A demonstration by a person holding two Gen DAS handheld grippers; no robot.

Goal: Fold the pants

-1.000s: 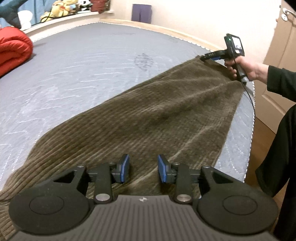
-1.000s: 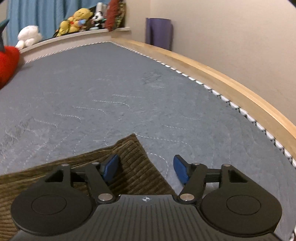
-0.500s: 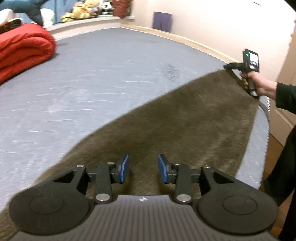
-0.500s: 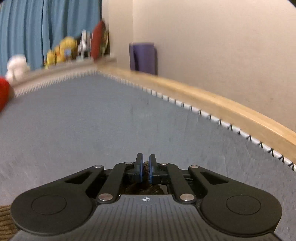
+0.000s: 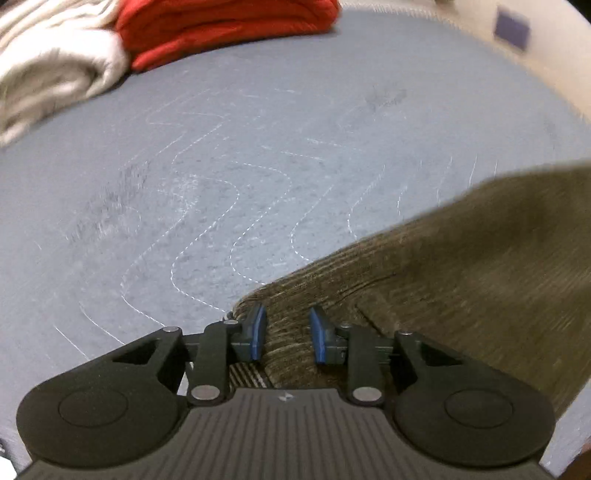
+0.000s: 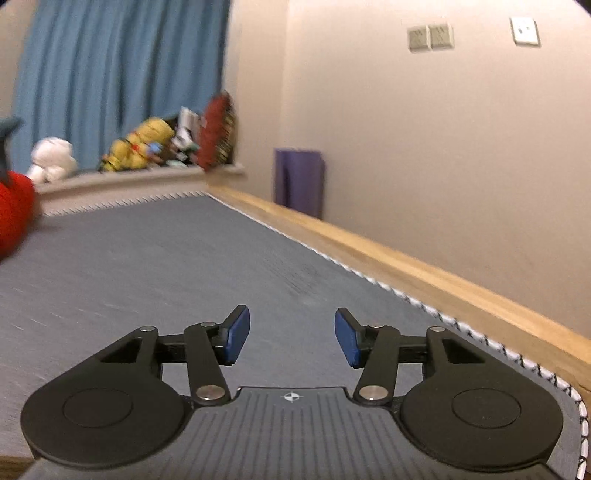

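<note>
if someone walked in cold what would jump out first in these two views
The brown corduroy pants spread over the lower right of the grey mattress, with one end between the closing jaws of the left tool. Behind them, a bright red folded blanket lies at the mattress's far edge. The right tool hangs empty, jaws opening.

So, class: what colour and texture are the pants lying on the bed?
Olive-brown ribbed corduroy pants, seen best in the left wrist view.
</note>
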